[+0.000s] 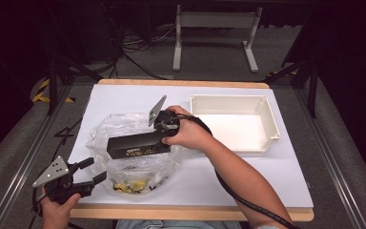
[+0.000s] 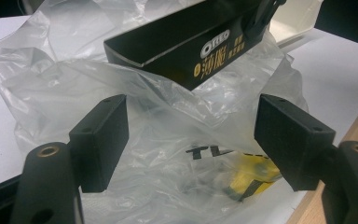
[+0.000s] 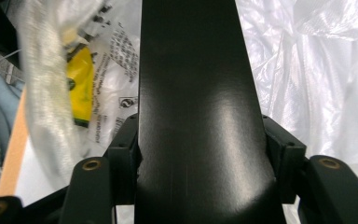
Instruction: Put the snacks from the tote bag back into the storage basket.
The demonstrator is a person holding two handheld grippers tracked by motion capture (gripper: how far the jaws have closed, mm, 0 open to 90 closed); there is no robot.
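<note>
Broadly, a white table (image 1: 286,181) carries a cream tray (image 1: 271,125) and a clear plastic bag (image 1: 106,129). Above the bag, the right gripper (image 1: 164,134) clamps one end of a long black box (image 1: 136,145). Smaller, possibly yellow packets (image 1: 129,185) lie inside. The left gripper (image 1: 88,172) waits near the bag, jaws wide, empty.

One black box (image 1: 138,145), one clear plastic bag (image 1: 124,138), one white tray (image 1: 267,107), two grippers
</note>
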